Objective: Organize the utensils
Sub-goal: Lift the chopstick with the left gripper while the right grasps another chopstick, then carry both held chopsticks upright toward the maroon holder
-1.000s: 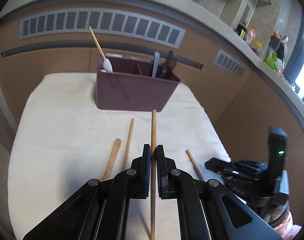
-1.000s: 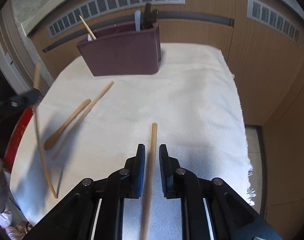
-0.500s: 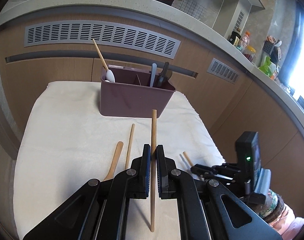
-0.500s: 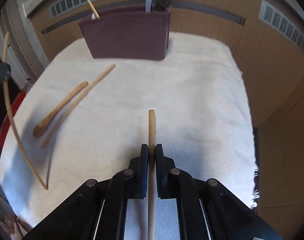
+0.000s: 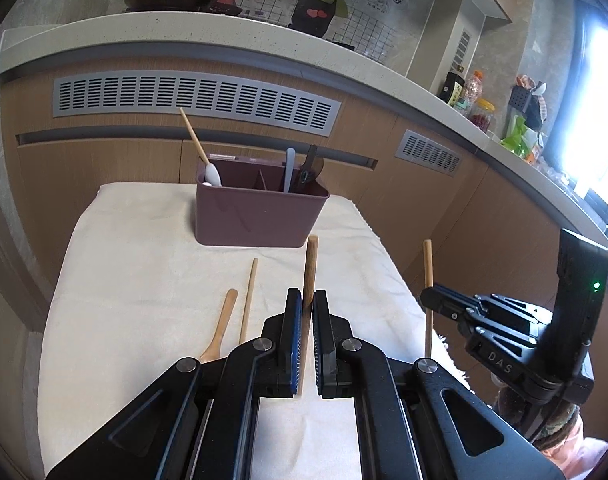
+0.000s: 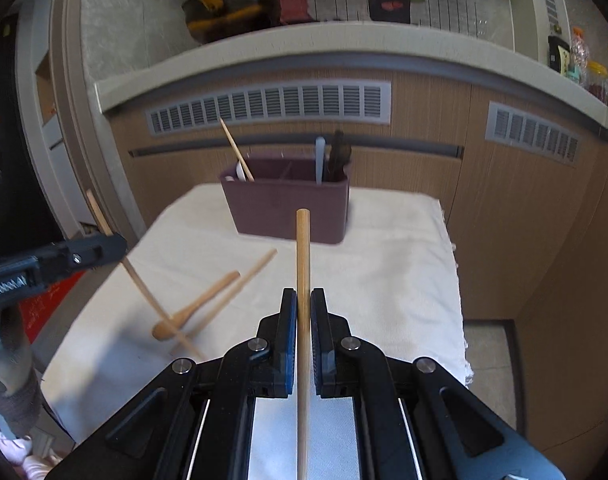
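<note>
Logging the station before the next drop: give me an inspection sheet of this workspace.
Surface: white cloth over a small table, wrinkled, frayed at the right edge.
Job's things: maroon utensil caddy at the far end, holding a white spoon with a wooden handle, a pale utensil and dark ones. A wooden spoon and a loose chopstick lie on the cloth.
Clutter: nothing seen.
Grippers: left gripper shut on a chopstick; right gripper shut on another chopstick, both clear of the cloth.
Cables: nothing seen.
Surroundings: wooden cabinets with grey vents, a stone counter carrying bottles and jars, a bright window at right.
</note>
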